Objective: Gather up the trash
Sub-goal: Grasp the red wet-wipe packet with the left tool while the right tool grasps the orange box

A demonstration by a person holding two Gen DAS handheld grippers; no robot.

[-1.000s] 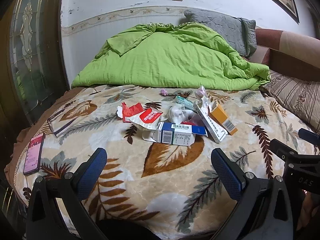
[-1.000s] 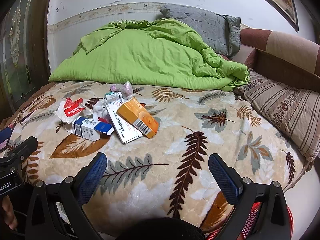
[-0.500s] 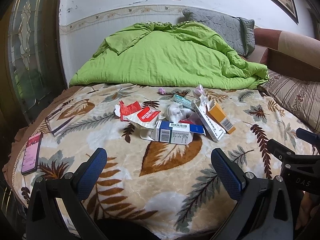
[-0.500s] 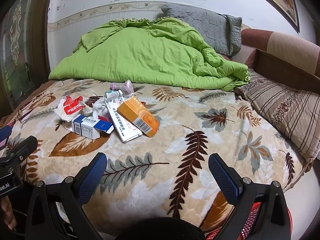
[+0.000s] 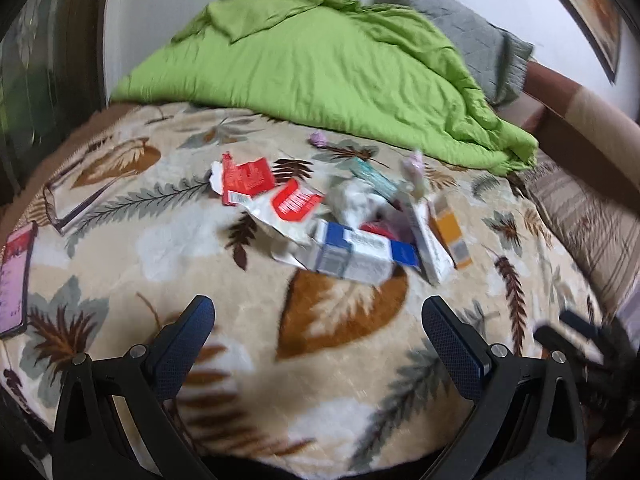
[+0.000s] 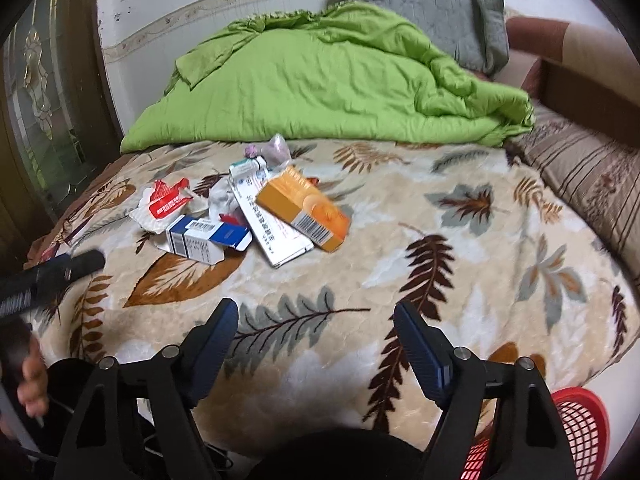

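Note:
A pile of trash lies mid-bed on the leaf-patterned blanket (image 5: 332, 320). It holds a blue-and-white box (image 5: 356, 252) (image 6: 200, 240), an orange box (image 6: 304, 208) (image 5: 450, 228), a long white box (image 6: 272, 224), red-and-white wrappers (image 5: 248, 178) (image 6: 168, 200), a crumpled tissue (image 5: 352, 200) and a teal tube (image 6: 248, 166). My left gripper (image 5: 316, 320) is open and empty, short of the blue-and-white box. My right gripper (image 6: 316, 316) hovers over bare blanket in front of the pile. Its jaws are closing with nothing between them.
A green quilt (image 6: 328, 92) and a grey pillow (image 6: 432, 20) fill the back of the bed. A striped pillow (image 6: 592, 176) lies at the right. A phone (image 5: 16, 280) rests near the left edge. A red mesh basket (image 6: 576, 424) stands below the bed's near right corner.
The left gripper has moved toward the pile, which now looks larger and blurred. The right gripper's jaws have narrowed and its view has tipped down, showing more of the red basket.

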